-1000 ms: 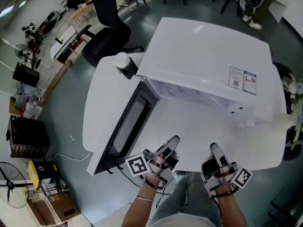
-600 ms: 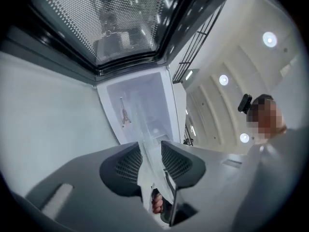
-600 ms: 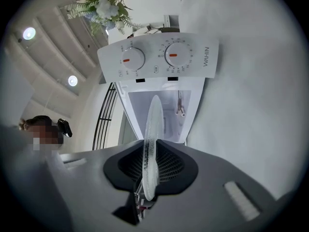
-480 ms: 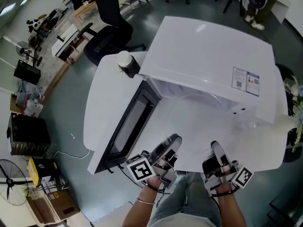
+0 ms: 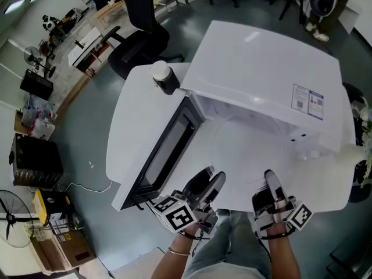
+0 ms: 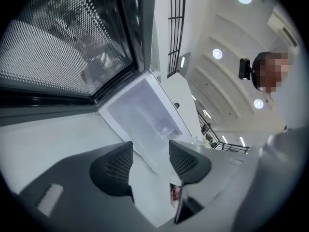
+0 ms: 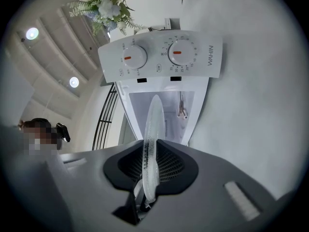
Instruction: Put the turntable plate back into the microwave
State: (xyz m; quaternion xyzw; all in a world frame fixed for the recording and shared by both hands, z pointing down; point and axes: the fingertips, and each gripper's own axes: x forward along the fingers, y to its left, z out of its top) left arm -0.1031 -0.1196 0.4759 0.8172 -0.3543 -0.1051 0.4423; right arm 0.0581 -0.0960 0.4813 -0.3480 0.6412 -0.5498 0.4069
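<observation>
The white microwave (image 5: 261, 68) stands on the table with its door (image 5: 168, 150) swung open to the left. The clear glass turntable plate (image 5: 247, 153) hovers at the cavity mouth, faint from the head view. My right gripper (image 5: 270, 182) is shut on its near rim. In the right gripper view the plate (image 7: 152, 144) runs edge-on between the pads, and the two-knob control panel (image 7: 159, 57) and cavity (image 7: 164, 110) lie behind it. My left gripper (image 5: 209, 182) is beside the plate, its jaws opening. Nothing lies between them in the left gripper view (image 6: 149, 163), where the cavity (image 6: 145, 115) shows ahead.
The microwave sits on a white round table (image 5: 131, 127). A dark jar with a white lid (image 5: 163, 76) stands at the microwave's back left corner. A black office chair (image 5: 136, 34) is behind the table. Flowers (image 7: 104, 4) stand near the control-panel side.
My left gripper has rolled and spread its jaws wide, letting go of the plate. My right gripper has kept its hold and barely moved.
</observation>
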